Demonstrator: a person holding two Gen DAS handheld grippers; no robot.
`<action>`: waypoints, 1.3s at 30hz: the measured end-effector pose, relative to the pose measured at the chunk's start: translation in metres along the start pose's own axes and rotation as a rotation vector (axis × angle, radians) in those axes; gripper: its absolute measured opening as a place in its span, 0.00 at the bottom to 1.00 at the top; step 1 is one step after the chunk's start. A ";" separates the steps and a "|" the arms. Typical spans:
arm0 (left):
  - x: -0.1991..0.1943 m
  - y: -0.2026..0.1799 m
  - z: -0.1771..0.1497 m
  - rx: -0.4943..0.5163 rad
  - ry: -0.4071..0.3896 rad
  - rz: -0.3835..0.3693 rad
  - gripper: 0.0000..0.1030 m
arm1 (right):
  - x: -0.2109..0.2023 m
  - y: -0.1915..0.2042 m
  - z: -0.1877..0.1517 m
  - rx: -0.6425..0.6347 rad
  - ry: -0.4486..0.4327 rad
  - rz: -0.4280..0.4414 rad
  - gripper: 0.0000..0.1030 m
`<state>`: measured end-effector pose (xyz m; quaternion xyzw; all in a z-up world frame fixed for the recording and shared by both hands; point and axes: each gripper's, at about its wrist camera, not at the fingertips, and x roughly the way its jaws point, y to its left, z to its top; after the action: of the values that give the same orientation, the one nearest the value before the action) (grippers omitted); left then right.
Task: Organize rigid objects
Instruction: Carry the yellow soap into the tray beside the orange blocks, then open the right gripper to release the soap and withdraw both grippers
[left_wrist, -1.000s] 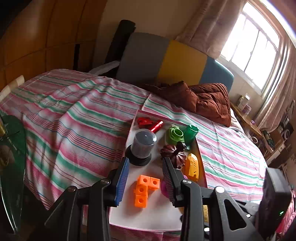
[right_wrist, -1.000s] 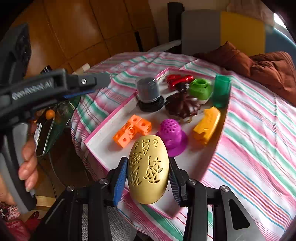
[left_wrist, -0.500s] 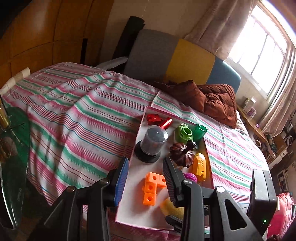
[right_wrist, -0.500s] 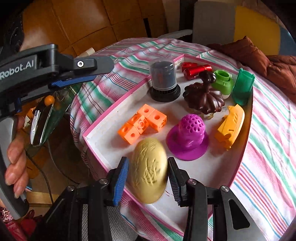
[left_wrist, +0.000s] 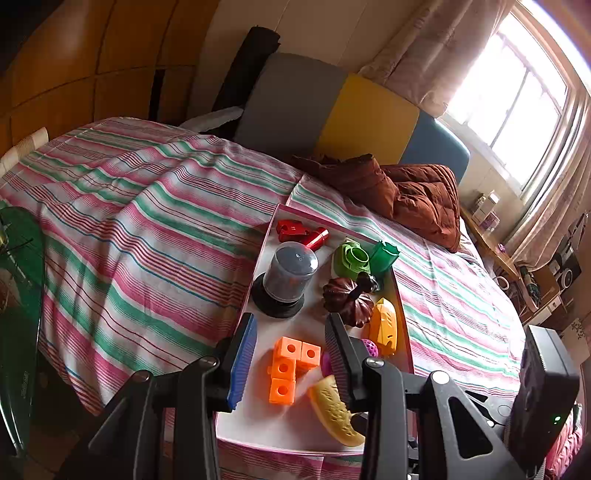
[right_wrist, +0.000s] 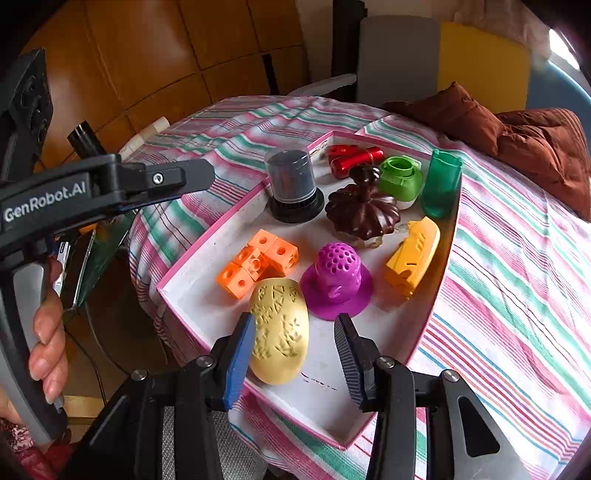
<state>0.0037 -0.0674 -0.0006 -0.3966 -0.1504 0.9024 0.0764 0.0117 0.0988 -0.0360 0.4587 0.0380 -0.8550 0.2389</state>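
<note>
Right claw (right_wrist: 295, 350) parted; yellow egg-shaped shell (right_wrist: 279, 334) lies in pink-rimmed tray (right_wrist: 207, 236) on striped bed, touching blue left pad, clear of right pad. Orange cubes (right_wrist: 258, 260), purple dome (right_wrist: 336, 280) just beyond. Left claw (left_wrist: 290, 354) half open, empty, above tray.

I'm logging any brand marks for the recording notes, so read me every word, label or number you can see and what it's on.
"GenRobot.AI": white lettering on the black arm of the left gripper, seen in the right wrist view.
Faint lettering on the green glass table edge: too small to read.
Boxes on the window shelf: labels too blurred to read.
Nothing readable on the tray or its toys.
</note>
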 end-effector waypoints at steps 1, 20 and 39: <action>0.000 -0.001 0.000 0.002 0.000 0.004 0.37 | -0.002 0.001 0.000 -0.003 -0.005 -0.006 0.44; -0.012 -0.006 0.003 0.056 -0.038 0.164 0.37 | -0.017 0.000 0.002 0.053 -0.051 -0.103 0.67; -0.015 -0.019 0.004 0.120 -0.005 0.263 0.37 | -0.040 -0.020 0.014 0.262 -0.142 -0.272 0.96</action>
<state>0.0114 -0.0547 0.0187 -0.4055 -0.0431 0.9129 -0.0195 0.0111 0.1271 0.0012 0.4150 -0.0288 -0.9073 0.0617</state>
